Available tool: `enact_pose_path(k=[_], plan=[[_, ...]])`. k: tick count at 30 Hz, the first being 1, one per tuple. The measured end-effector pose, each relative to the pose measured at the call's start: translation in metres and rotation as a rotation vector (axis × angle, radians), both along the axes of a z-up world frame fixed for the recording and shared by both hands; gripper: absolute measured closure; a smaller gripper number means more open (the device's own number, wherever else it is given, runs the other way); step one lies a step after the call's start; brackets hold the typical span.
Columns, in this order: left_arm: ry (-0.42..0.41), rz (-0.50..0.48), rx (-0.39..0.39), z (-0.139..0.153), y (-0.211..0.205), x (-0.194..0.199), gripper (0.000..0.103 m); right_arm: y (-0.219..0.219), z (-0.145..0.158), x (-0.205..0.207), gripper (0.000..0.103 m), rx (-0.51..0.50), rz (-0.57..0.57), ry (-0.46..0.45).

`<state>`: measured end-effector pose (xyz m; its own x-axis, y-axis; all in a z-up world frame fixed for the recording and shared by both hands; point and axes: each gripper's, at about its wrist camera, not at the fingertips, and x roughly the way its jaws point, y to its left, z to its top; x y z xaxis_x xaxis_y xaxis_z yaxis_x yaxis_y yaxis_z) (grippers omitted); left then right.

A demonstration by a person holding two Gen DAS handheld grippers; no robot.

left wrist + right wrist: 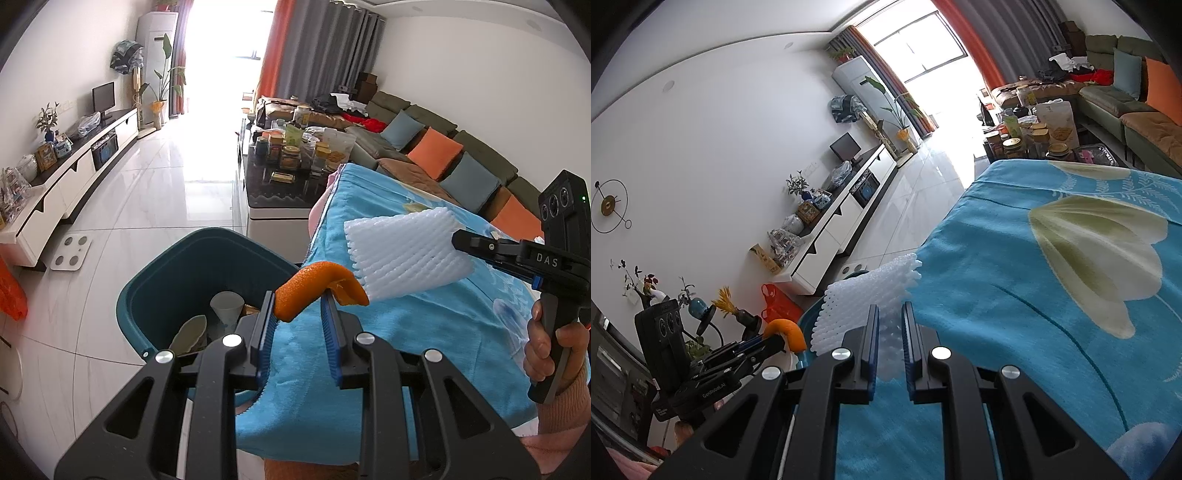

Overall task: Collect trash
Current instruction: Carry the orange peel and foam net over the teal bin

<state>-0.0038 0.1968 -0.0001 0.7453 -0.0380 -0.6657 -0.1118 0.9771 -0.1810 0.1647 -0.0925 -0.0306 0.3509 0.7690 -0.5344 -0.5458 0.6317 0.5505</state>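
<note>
My left gripper (297,301) holds an orange peel (314,286) that arches across both fingertips, over the table edge beside the teal trash bin (159,280). Its jaws stand fairly wide, so the grip is unclear. The bin holds a paper cup (227,304) and other scraps. My right gripper (890,314) is shut on a white foam fruit net (864,295) above the blue cloth's edge. It shows in the left wrist view (461,240) with the net (402,251). The left gripper with the peel (788,332) shows at the right wrist view's lower left.
A table under a blue flowered cloth (1052,277) fills the right. A dark coffee table (280,184) crowded with jars stands beyond. A sofa (443,155) runs along the right wall, a TV cabinet (74,177) along the left. A scale (72,251) lies on the floor.
</note>
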Motion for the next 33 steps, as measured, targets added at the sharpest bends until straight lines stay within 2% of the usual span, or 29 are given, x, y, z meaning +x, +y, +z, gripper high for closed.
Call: enact_pose_path(k=[33], plan=[[0.002, 0.019, 0.005, 0.004, 0.008, -0.008, 0.078, 0.011, 0.002, 0.001, 0.092, -0.004, 0.027, 0.001]])
